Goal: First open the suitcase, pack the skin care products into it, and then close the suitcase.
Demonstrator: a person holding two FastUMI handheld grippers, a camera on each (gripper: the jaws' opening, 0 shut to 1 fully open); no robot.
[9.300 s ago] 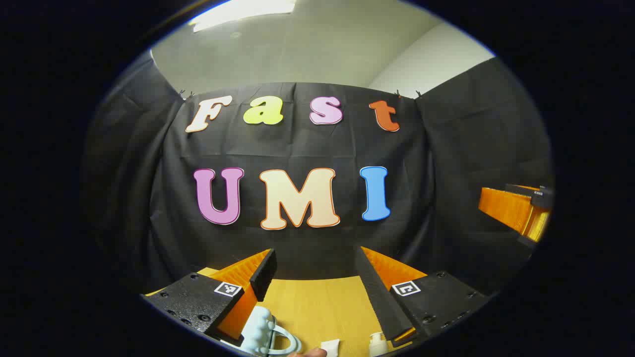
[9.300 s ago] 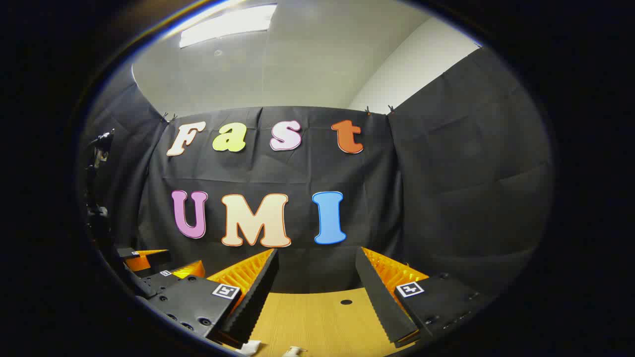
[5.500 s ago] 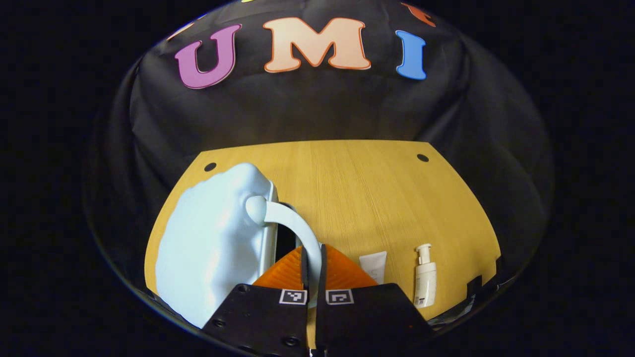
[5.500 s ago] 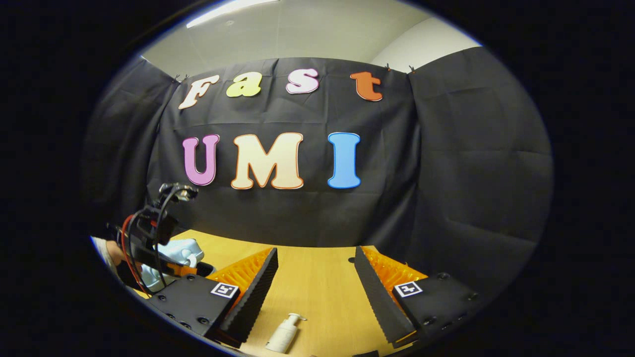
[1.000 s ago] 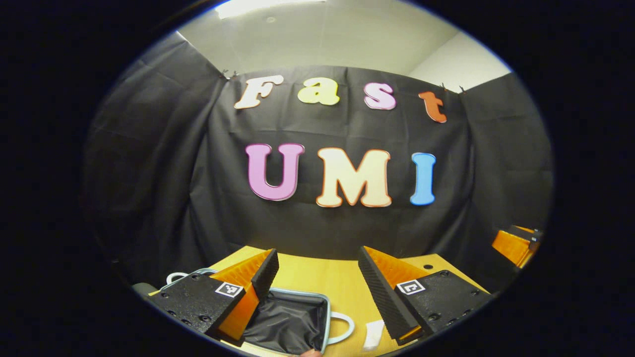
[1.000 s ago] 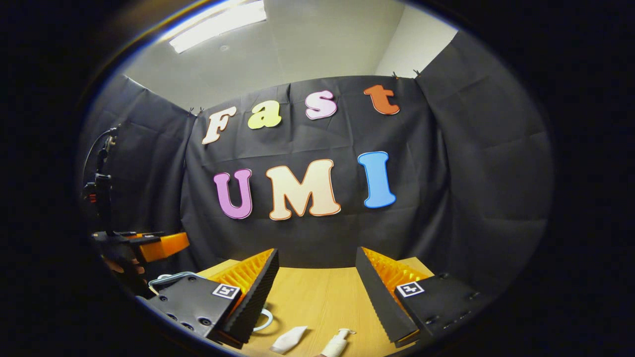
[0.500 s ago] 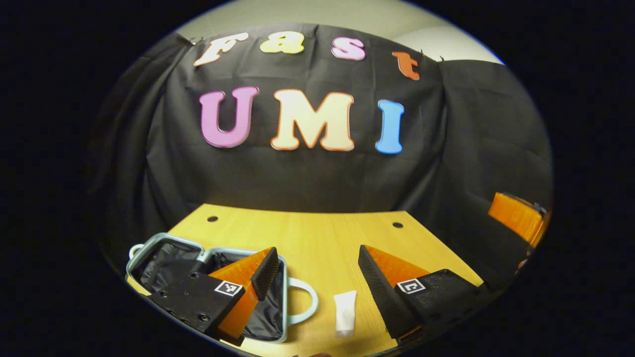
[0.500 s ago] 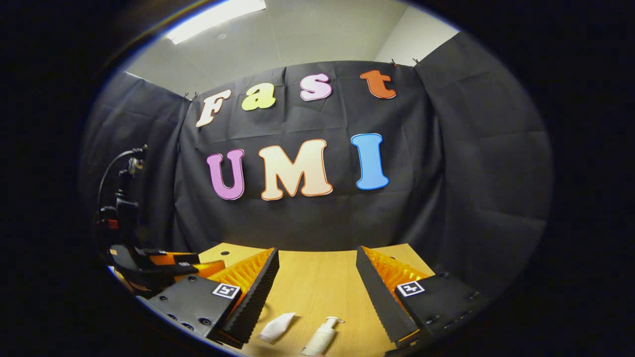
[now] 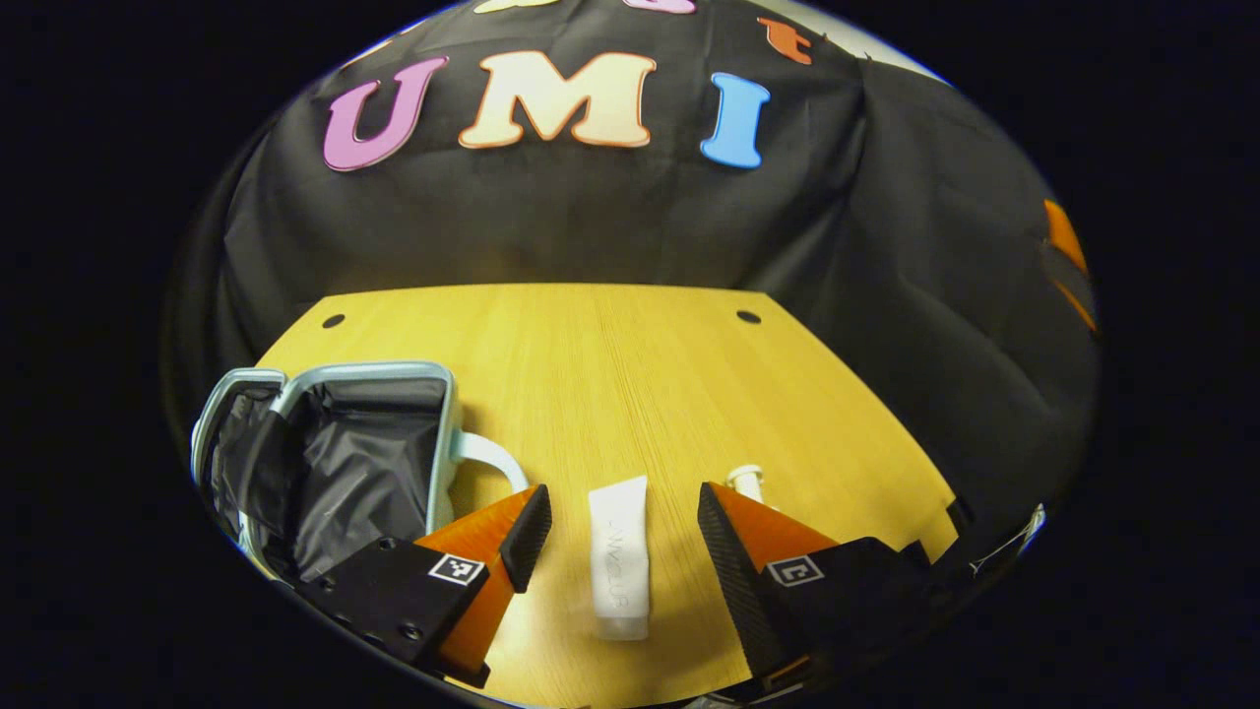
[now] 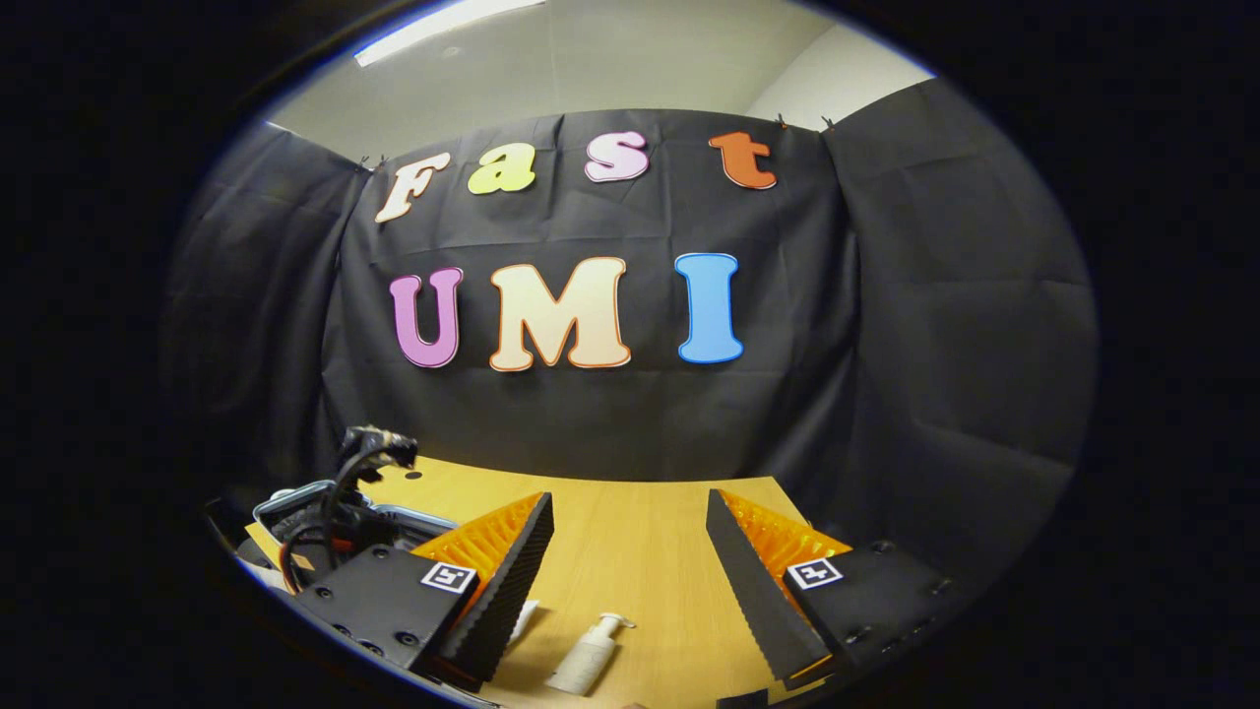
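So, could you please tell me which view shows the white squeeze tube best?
The left gripper view: the white squeeze tube lies whole on the wooden table, between the open left gripper fingers. The right gripper view shows a sliver beside a finger.

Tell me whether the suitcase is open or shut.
Open. The left gripper view shows the suitcase spread on the table, its dark lining exposed, with no skin care products visible inside.

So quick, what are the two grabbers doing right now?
Left gripper: open, empty, fingers either side of the white tube.
Right gripper: open, empty, above the pump bottle.
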